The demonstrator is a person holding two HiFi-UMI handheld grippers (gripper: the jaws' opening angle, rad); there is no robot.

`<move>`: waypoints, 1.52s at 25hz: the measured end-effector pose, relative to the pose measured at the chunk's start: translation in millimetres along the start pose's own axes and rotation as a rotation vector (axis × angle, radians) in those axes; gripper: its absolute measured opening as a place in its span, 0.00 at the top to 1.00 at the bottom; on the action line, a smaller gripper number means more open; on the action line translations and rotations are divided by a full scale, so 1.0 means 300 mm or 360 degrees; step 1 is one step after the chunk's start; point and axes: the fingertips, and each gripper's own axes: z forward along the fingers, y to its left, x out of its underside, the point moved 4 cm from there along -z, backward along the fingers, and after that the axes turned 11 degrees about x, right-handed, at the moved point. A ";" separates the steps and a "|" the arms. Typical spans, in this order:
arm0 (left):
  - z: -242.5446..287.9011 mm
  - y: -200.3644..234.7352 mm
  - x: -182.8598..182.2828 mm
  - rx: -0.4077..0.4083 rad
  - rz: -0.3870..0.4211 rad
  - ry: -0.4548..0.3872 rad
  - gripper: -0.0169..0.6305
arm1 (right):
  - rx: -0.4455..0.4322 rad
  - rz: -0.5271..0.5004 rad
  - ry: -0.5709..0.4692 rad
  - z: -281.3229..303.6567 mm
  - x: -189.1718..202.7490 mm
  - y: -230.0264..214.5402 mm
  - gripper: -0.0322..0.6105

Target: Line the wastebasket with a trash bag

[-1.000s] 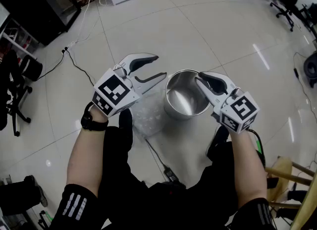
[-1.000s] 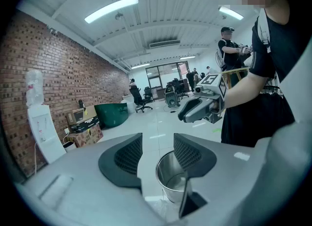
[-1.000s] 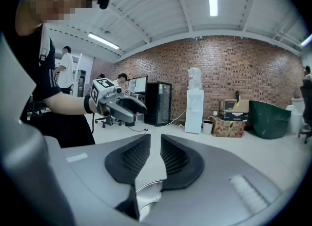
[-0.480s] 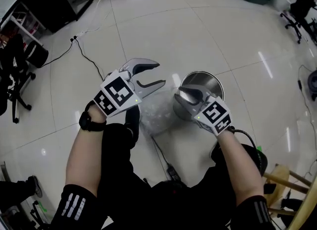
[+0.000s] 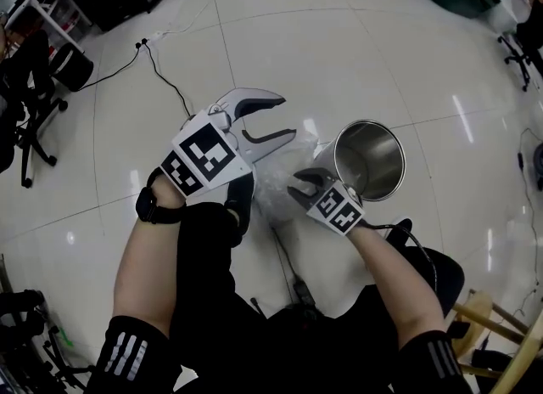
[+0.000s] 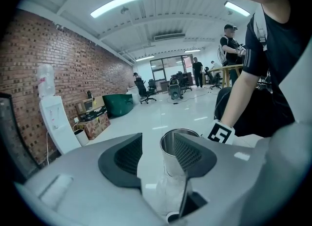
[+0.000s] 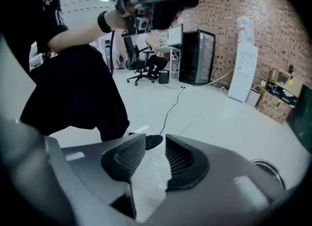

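**Bag still on the floor, bin unlined**

Nearest us, the right gripper (image 5: 303, 182), its jaws just opening, straddles without pinching the crumpled clear plastic trash bag (image 5: 273, 187). At its eleven o'clock the left gripper (image 5: 285, 116) gapes empty. The shiny cylindrical steel wastebasket (image 5: 373, 171) stands bare at the bag's three o'clock; we judge all lining remains.

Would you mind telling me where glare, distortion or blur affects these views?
Head view: light streaks glare on the glossy floor, and its tile lines bow. Left gripper view: dark round vignette, blown-out ceiling lights. Right gripper view: the close trash bag looks soft.
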 end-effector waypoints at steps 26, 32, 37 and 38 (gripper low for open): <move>-0.063 0.009 0.012 0.0009 -0.0021 -0.0070 0.67 | 0.0115 0.0069 0.0771 0.405 0.499 0.085 0.94; -0.044 0.022 -0.023 -0.0019 -0.0002 -0.0089 0.67 | 0.0153 0.0038 0.0545 0.345 0.334 0.043 0.94; -0.001 0.034 -0.072 -0.0019 0.0004 -0.0117 0.67 | 0.0209 -0.0035 0.0349 0.248 0.163 -0.026 0.94; 0.007 0.036 -0.081 -0.0018 0.0008 -0.0121 0.67 | 0.0226 -0.0046 0.0311 0.226 0.129 -0.042 0.94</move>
